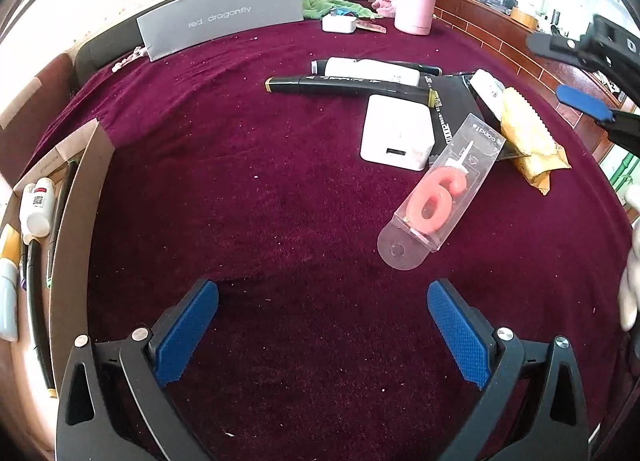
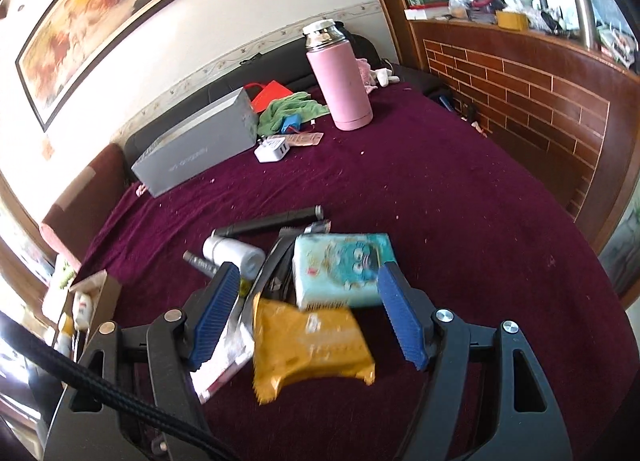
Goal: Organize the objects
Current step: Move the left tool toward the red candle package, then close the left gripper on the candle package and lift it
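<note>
The clutter to sort lies in a heap on the maroon cloth [image 1: 280, 189]: a black marker [image 1: 348, 87], a white bottle [image 1: 372, 71], a white charger [image 1: 396, 137], a packed pink number candle [image 1: 436, 201] and a yellow packet [image 1: 528, 133], while a cardboard box [image 1: 74, 245] at the left edge already has a white bottle and pens in it. The left gripper [image 1: 322, 325] hangs above bare cloth with its jaws spread wide and nothing between them, the candle just ahead to its right. The right gripper [image 2: 310, 309] is parted and empty over the yellow packet, which lies between the blue fingers [image 2: 400, 321] without touching them, a pale blue pack [image 2: 340, 265] just beyond.
</note>
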The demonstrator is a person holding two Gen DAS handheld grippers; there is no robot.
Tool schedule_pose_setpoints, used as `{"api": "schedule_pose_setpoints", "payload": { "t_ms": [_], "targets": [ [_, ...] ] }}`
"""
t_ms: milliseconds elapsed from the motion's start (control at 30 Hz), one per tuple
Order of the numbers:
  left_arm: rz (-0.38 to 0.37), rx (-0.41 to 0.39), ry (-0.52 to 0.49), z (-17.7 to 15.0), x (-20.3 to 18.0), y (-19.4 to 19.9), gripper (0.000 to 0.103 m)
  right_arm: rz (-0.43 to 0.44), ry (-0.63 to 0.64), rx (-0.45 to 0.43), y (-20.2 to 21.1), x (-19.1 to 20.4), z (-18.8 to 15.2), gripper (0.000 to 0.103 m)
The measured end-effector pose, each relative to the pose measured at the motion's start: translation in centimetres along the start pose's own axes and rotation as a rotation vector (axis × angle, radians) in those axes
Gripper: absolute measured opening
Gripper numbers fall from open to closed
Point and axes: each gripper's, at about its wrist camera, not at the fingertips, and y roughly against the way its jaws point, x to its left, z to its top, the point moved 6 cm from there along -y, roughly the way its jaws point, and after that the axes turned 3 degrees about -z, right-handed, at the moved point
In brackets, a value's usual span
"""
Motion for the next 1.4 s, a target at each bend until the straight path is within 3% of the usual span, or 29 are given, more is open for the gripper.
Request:
{"api": "schedule_pose_setpoints", "payload": {
  "t_ms": [167,300,733,1167,1400],
  "targets": [
    [-0.017,0.005,0.0,0.1,0.1,0.0,0.101,0.04,-0.051,-0.031,-0.5,-1.0,0.9,0.071],
    [-0.111,-0.003,0.025,1.4,-0.7,0.5,0.101,0.046,-0.09,-0.018,-1.1,-2.3,0.4,0.073],
    [-0.086,-0.056,-0.072,6.7,-4.8,-1.8,0.101,0.062,-0.166,0.034,-1.7,-3.8,-0.2,0.074],
    [-0.116,-0.009,-0.031,6.6,-5.0,-4.0,0.101,0.066,-0.17,0.047,-2.1,-4.0,-0.3,0.076],
    [-0.101,-0.022,-0.051,6.6,-5.2,-4.2,0.101,0.068,-0.167,0.052,-2.3,-3.9,-0.2,0.076]
  ]
}}
